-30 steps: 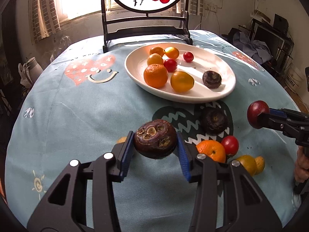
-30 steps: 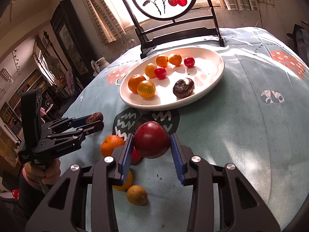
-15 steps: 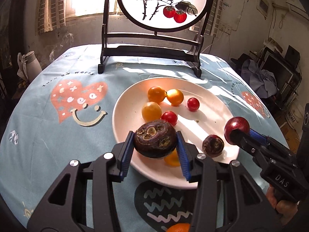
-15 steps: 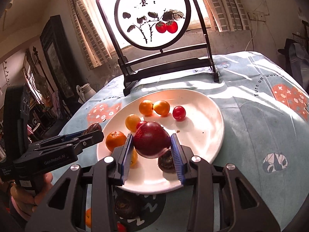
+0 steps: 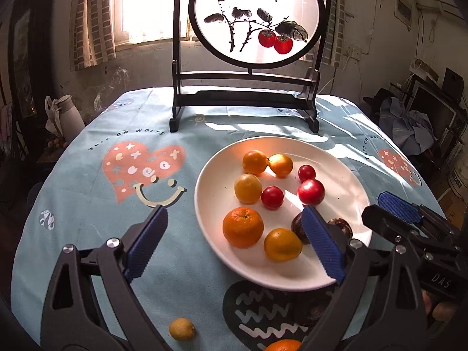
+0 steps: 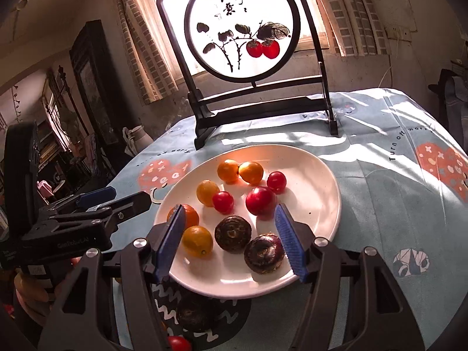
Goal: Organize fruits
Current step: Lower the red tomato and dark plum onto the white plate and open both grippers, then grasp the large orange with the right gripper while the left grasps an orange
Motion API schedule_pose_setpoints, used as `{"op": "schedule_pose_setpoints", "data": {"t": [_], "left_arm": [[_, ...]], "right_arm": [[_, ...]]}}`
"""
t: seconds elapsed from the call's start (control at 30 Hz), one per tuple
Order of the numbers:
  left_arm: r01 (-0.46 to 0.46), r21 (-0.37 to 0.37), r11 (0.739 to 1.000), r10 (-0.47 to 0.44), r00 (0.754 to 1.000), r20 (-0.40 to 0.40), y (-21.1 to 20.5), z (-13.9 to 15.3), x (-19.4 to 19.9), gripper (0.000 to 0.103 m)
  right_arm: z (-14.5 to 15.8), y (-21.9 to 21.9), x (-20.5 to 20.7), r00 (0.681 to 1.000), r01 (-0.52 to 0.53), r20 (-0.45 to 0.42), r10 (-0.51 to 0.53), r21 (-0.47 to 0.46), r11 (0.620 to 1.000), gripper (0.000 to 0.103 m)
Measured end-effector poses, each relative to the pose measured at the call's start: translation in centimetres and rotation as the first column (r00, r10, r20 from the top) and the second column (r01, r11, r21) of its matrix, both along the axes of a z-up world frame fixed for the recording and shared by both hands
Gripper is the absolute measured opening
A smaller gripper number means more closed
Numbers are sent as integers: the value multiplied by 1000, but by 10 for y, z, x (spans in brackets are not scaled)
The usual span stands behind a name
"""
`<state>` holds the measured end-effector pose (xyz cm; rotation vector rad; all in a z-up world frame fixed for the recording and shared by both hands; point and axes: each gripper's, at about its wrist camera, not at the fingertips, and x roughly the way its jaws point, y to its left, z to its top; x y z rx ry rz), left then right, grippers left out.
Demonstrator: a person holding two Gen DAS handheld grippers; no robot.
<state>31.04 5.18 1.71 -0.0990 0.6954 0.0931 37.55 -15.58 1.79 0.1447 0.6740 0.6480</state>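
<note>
Both tongs, left gripper [image 5: 234, 245] and right gripper [image 6: 231, 239], gape empty over the white plate [image 6: 324, 172]. Release step looks finished; next, fetch the dark water chestnut [image 6: 194, 313] lying near the plate.

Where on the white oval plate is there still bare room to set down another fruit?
The white oval plate is bare along its right side, from the small red tomato to the rim, and along the near edge below the two dark brown water chestnuts. The left half is crowded with oranges and tomatoes.
</note>
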Motion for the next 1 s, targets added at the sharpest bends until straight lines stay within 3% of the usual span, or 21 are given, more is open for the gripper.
{"op": "schedule_pose_setpoints", "data": {"t": [0.2, 0.33, 0.5, 0.77, 1.0], "left_arm": [[-98, 27, 995, 99, 995, -12, 42, -18, -40, 96], [-232, -58, 971, 229, 972, -46, 87, -27, -48, 96], [-295, -110, 949, 289, 955, -61, 111, -28, -57, 95], [-272, -73, 959, 268, 961, -67, 99, -29, -58, 95], [-197, -30, 980, 194, 978, -71, 74, -29, -55, 96]], "right_arm": [[-9, 15, -44, 983, -174, -64, 172, -35, 984, 64], [-23, 34, -81, 946, -321, -103, 308, -139, 937, 64], [-34, 34, -105, 930, -363, -135, 342, -190, 912, 64], [-48, 25, -122, 917, -382, -200, 345, -198, 902, 64], [-54, 35, -130, 912, -401, -188, 363, -234, 886, 64]]}}
